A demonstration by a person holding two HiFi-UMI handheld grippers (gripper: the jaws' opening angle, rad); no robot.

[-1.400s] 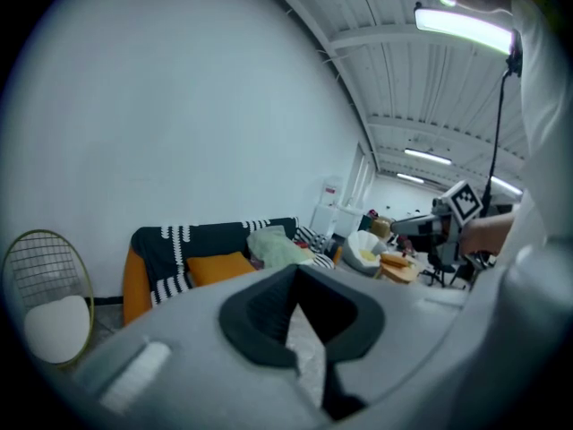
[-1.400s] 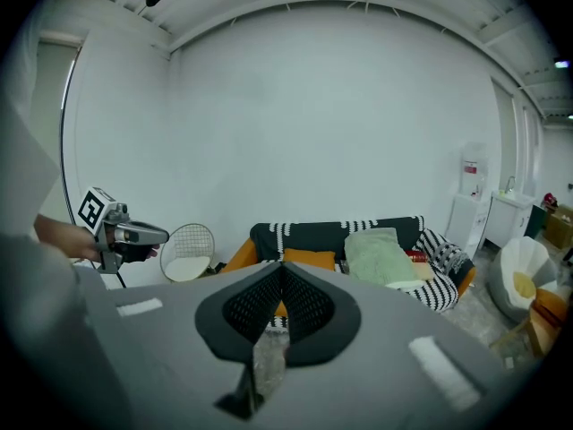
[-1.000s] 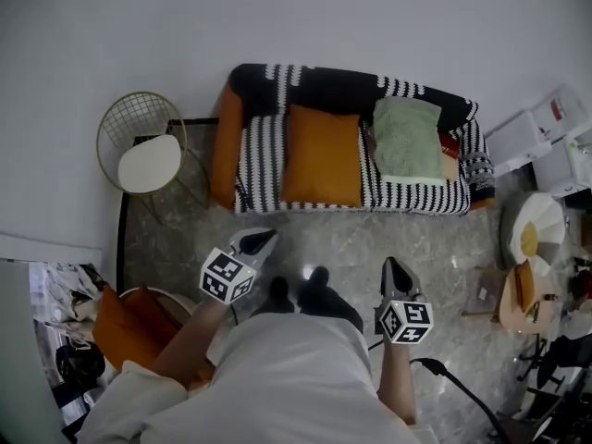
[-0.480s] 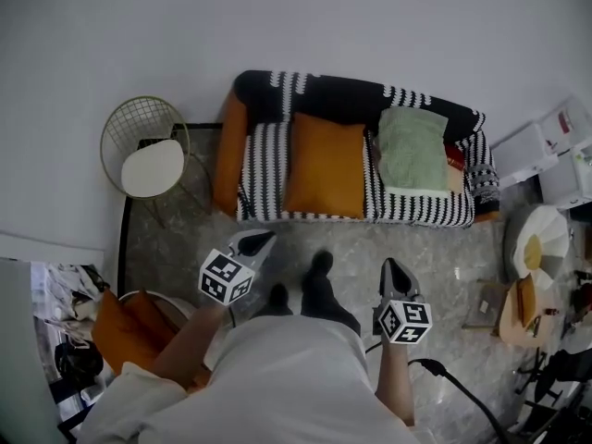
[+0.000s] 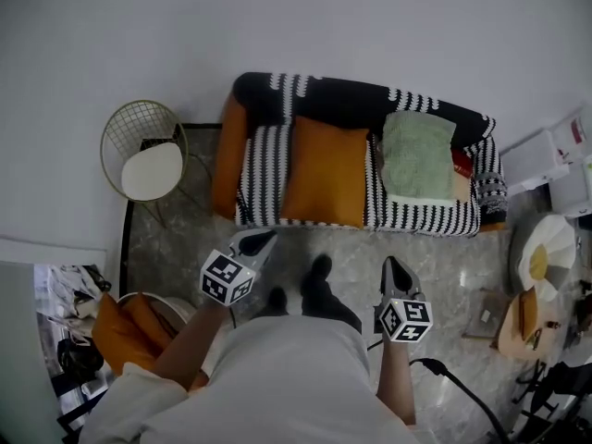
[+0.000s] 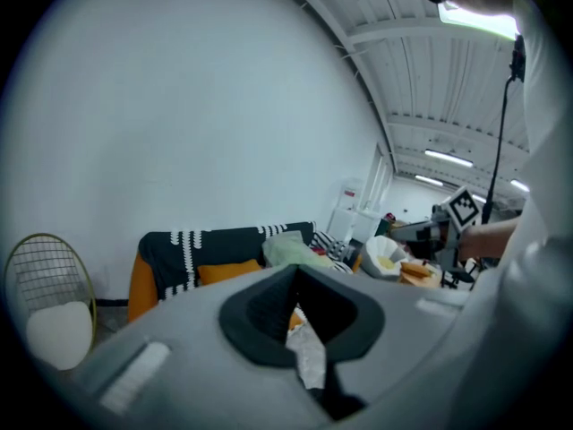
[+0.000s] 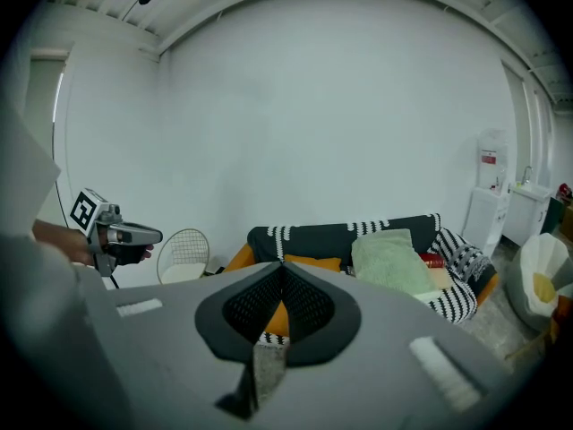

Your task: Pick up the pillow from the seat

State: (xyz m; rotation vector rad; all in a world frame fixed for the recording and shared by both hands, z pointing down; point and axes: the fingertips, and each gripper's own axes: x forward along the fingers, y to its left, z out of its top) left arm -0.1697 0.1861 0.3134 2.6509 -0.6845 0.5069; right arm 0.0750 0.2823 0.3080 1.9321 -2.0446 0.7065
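Note:
A black-and-white striped sofa (image 5: 261,160) stands against the white wall. An orange pillow (image 5: 324,170) lies on its seat, and a pale green pillow (image 5: 418,154) leans at its right end. My left gripper (image 5: 266,240) and right gripper (image 5: 389,265) are both shut and empty, held over the floor short of the sofa's front edge. In the right gripper view the orange pillow (image 7: 312,262) shows just beyond the closed jaws, the green pillow (image 7: 390,256) to the right. The left gripper view shows the sofa (image 6: 206,245) ahead and the green pillow (image 6: 291,247).
A gold wire chair (image 5: 146,151) with a white seat stands left of the sofa. White boxes (image 5: 546,155) and a small table with food (image 5: 527,299) fill the right side. An orange bag (image 5: 120,331) sits lower left. A cable (image 5: 453,382) trails on the marble floor.
The person has stepped toward the sofa: it sits a little lower and nearer in the head view, and one foot has moved forward. Both grippers stay shut.

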